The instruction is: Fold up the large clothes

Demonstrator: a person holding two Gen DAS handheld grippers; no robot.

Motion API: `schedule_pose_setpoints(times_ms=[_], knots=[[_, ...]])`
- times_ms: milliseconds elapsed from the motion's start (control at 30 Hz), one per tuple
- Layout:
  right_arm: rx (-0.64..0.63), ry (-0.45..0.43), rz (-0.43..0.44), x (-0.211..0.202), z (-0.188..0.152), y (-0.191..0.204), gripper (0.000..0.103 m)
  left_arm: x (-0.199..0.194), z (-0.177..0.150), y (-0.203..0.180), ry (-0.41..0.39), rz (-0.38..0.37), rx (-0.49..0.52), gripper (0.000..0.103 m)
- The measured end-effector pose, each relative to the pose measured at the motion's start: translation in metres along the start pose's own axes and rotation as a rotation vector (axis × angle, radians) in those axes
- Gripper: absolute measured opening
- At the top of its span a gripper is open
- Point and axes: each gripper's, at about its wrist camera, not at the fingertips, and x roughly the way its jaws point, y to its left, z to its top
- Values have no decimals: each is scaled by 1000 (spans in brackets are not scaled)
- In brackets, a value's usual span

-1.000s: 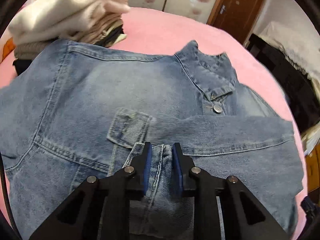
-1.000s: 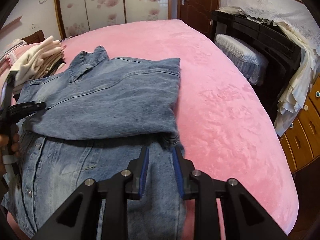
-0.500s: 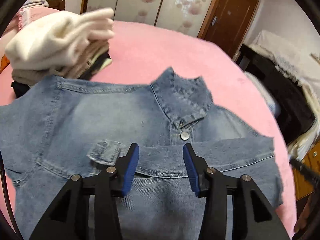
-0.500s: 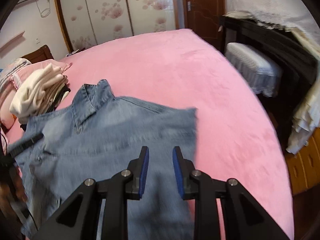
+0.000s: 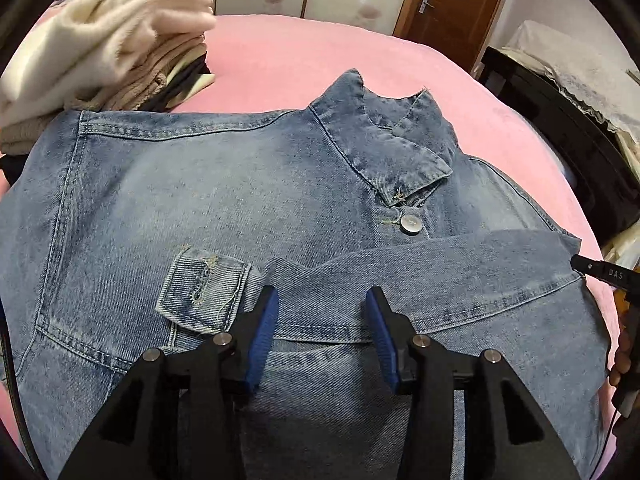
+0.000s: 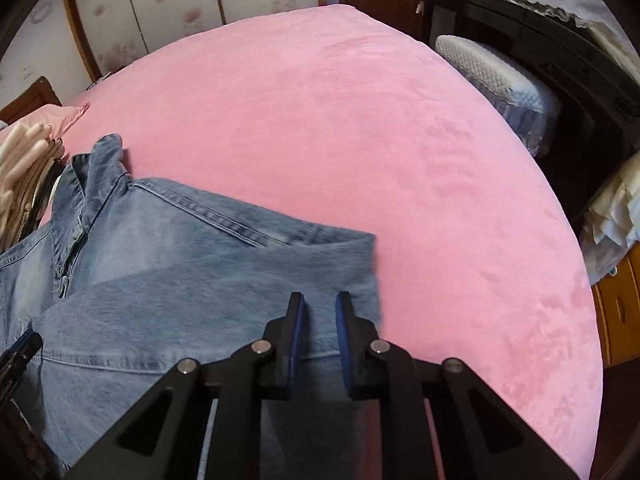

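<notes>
A blue denim jacket (image 5: 200,184) lies front-up on the pink bed (image 5: 300,52), with its collar (image 5: 384,140) toward the far side. One sleeve (image 5: 460,276) is folded across the chest. My left gripper (image 5: 320,320) hovers open over that sleeve beside the pocket flap (image 5: 204,284), holding nothing. In the right wrist view my right gripper (image 6: 320,312) hangs over the jacket (image 6: 180,264) at its right edge. Its jaws are closing to a narrow gap, and the denim lies flat beneath them, not pinched. The right tool's black tip (image 5: 600,272) shows at the left view's right edge.
A stack of folded clothes (image 5: 100,40) topped by a cream sweater sits at the far left of the bed. Bare pink bed (image 6: 360,120) spreads to the right of the jacket. Past the bed's right edge stand a white-cushioned stool (image 6: 492,72), dark furniture (image 6: 580,80) and a wooden dresser (image 6: 616,312).
My left gripper let go of the denim fold it pinched and now stands open. My right gripper swept rightward to the folded sleeve's right edge, and its jaws narrowed.
</notes>
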Motion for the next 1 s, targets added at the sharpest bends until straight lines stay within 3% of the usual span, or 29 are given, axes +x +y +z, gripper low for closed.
schedule_pose_setpoints(times_ms=[200,300,533,733,1000], knots=[[44,-6,14,-22,-12,-3,18,-11,3,-7,2,13,16,57],[108,8,95,-40,-19,-5,18,-34,4,-10,-34,9,7,69],[123,-21,149,-93,-49,16,20,-98,5,-22,-92,-12,22,87],[124,-48,149,-146,-84,29,38,-163,-6,-32,-136,-55,17,88],[69,-112,183,-211,-126,70,39,-247,-31,-16,-195,-60,-20,102]])
